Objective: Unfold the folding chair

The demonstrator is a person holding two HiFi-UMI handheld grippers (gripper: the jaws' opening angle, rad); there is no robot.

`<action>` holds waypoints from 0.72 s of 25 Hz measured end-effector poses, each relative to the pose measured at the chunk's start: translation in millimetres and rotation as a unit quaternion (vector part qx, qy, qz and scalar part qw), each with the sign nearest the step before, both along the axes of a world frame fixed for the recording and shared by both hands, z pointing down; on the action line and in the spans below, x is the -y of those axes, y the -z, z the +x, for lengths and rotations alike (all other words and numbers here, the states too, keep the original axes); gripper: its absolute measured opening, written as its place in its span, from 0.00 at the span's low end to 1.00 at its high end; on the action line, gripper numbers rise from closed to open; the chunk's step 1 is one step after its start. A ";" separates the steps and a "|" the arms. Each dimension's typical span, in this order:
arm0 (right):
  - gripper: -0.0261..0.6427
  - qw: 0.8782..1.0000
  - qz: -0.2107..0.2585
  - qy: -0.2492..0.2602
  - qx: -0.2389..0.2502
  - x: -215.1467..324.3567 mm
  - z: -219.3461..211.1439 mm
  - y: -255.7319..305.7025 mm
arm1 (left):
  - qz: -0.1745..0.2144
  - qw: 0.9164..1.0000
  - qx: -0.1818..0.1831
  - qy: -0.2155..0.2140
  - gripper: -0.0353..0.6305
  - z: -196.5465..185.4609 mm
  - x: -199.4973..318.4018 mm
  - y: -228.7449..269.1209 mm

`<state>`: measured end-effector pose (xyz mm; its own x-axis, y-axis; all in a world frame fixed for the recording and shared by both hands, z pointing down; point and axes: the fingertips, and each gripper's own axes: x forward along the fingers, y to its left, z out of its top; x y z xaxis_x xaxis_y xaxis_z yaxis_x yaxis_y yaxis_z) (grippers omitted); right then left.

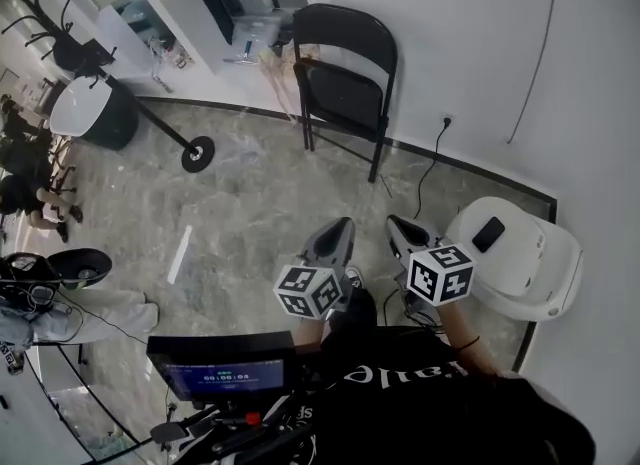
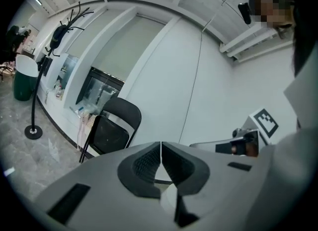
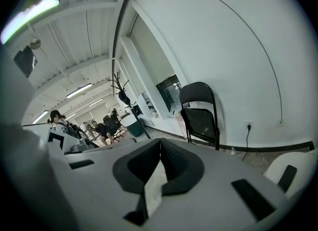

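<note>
Black folding chair [image 1: 342, 78] by wall, well beyond both closed, empty grippers

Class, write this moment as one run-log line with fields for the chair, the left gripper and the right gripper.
chair: folding chair standing by wall, untouched | left gripper: shut, empty | right gripper: shut, empty

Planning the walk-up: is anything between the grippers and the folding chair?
Nothing visible: bare floor lies between the left gripper, the right gripper and the folding chair; the stand base sits off left.
</note>
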<state>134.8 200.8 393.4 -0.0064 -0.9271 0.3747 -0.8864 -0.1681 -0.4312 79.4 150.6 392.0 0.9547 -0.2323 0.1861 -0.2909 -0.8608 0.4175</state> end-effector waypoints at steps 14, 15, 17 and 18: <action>0.06 0.999 -0.030 -0.026 -0.026 136.4 33.3 0.9 | -0.026 1.000 0.003 -0.008 0.07 16.2 139.2 -10.6; 0.06 0.999 -0.033 -0.028 -0.025 139.9 38.0 -1.4 | -0.029 1.000 0.005 -0.007 0.07 18.4 144.2 -13.8; 0.06 0.999 -0.036 -0.031 -0.023 148.3 47.0 -4.7 | -0.034 0.999 0.009 -0.005 0.07 23.9 153.9 -19.3; 0.06 0.999 -0.036 -0.032 -0.019 152.8 50.8 -5.6 | -0.036 0.999 0.012 -0.005 0.07 26.7 158.5 -21.3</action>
<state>185.6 48.0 399.1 0.0675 -0.8954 0.4400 -0.8885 -0.2546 -0.3818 106.1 -7.9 413.3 0.9519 -0.2086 0.2247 -0.2935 -0.8313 0.4719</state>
